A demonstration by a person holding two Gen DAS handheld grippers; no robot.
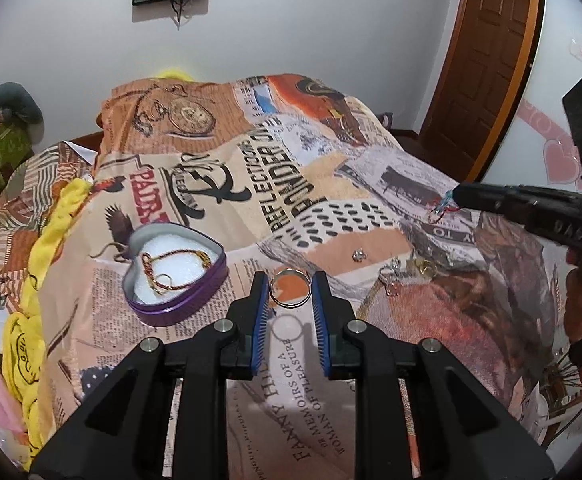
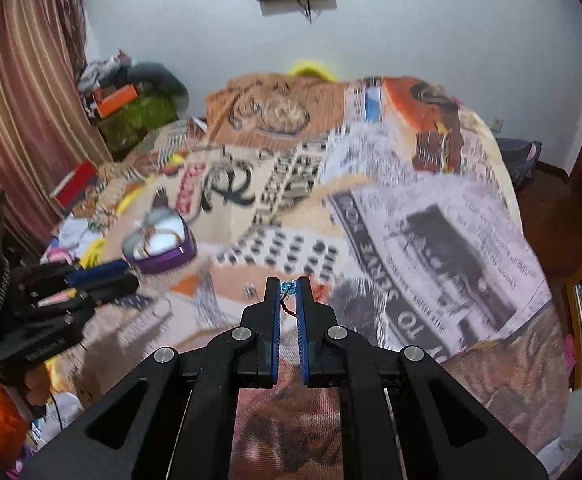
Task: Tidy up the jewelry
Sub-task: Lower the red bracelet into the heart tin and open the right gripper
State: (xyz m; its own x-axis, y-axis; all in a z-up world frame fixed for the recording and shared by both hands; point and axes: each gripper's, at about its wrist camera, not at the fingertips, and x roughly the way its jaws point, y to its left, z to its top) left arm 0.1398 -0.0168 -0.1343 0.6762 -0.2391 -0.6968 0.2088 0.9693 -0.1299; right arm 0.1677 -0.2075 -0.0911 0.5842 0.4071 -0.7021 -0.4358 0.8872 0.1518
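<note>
A purple heart-shaped tin (image 1: 175, 276) lies open on the printed bedspread, with a braided gold-and-red bracelet (image 1: 171, 270) inside. My left gripper (image 1: 290, 282) is open, its fingertips either side of a silver ring (image 1: 290, 289) that rests on the cloth. My right gripper (image 2: 289, 286) is shut on a small blue-beaded piece with a red cord (image 2: 289, 289), held above the bed; it also shows in the left wrist view (image 1: 441, 207). Loose jewelry lies to the right: a small silver piece (image 1: 359, 255), a gold ring (image 1: 425, 267) and a silver-pink piece (image 1: 389, 280). The tin shows blurred in the right wrist view (image 2: 159, 242).
The bed is covered by a newspaper-print bedspread (image 1: 291, 184). A yellow cloth (image 1: 43, 280) runs along its left side. Clutter and boxes (image 2: 123, 108) sit at the far left by a striped curtain (image 2: 23, 120). A wooden door (image 1: 487, 60) stands at the right.
</note>
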